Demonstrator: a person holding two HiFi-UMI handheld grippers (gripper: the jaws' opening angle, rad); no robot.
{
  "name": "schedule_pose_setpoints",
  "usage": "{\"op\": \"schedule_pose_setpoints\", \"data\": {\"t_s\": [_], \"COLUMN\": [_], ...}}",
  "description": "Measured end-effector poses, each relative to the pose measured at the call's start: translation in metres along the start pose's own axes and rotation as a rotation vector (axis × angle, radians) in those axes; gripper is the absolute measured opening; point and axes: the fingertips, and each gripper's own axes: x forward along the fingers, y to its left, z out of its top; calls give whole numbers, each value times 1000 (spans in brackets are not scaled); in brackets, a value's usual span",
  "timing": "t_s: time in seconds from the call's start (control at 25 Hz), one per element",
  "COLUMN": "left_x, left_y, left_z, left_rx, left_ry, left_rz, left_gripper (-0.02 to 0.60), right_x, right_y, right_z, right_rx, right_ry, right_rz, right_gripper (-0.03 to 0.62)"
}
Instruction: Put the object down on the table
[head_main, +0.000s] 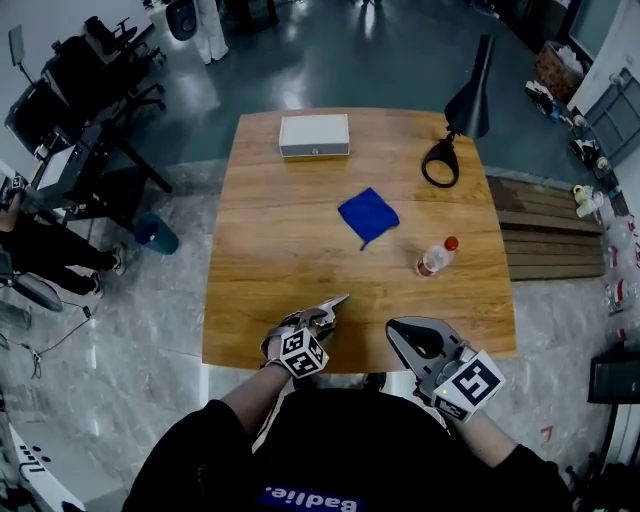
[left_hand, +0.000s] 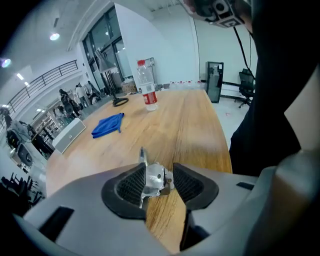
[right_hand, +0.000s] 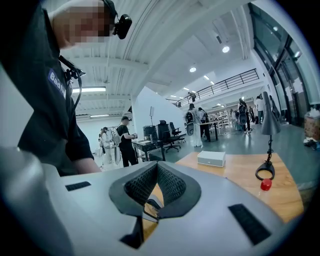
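Observation:
A small shiny metal object (head_main: 333, 303) lies near the front edge of the wooden table (head_main: 270, 250), its thin tip pointing away from me. My left gripper (head_main: 322, 318) sits low over it. In the left gripper view the metal object (left_hand: 154, 181) lies between the two dark pads, which stand slightly apart and do not squeeze it. My right gripper (head_main: 398, 328) hovers at the front edge to the right. In its own view the right gripper (right_hand: 157, 167) has its pads meeting at the tips, with nothing held.
A blue cloth (head_main: 368, 214) lies mid-table, with a clear bottle with a red cap (head_main: 436, 257) to its right. At the far edge are a white box (head_main: 314, 134) and a black desk lamp (head_main: 462, 105). Chairs and people stand beyond the table.

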Motion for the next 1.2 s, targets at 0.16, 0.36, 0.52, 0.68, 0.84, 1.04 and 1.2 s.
{"op": "schedule_pose_setpoints", "data": {"t_s": [0.16,0.36,0.52,0.68,0.84,1.04,1.2], "left_x": [-39,-101,-148,-199,-252,-282,-284], "left_y": [4,12,16,27,47,54,47], "left_z": [32,81,122,166,197,208,212], "left_rx": [-43,-118,-146,-163,-259,-378,-419], "left_ry": [-125,-299,-439,-590,-763,-831,-828], "left_rz": [33,87,113,147,182,144,92], "left_gripper": [163,161,142,74,13,8,7], "right_x": [1,3,6,9,16,25,29], "right_y": [-4,-8,-8,-4,4,13,18], "right_z": [1,3,6,12,21,32,39], "right_rx": [3,6,1,-31,-80,-110,-118], "right_ry": [-8,-16,-23,-28,-33,-55,-82], "right_rz": [4,8,21,31,42,58,74], "right_gripper": [5,5,5,5,5,5,5]}}
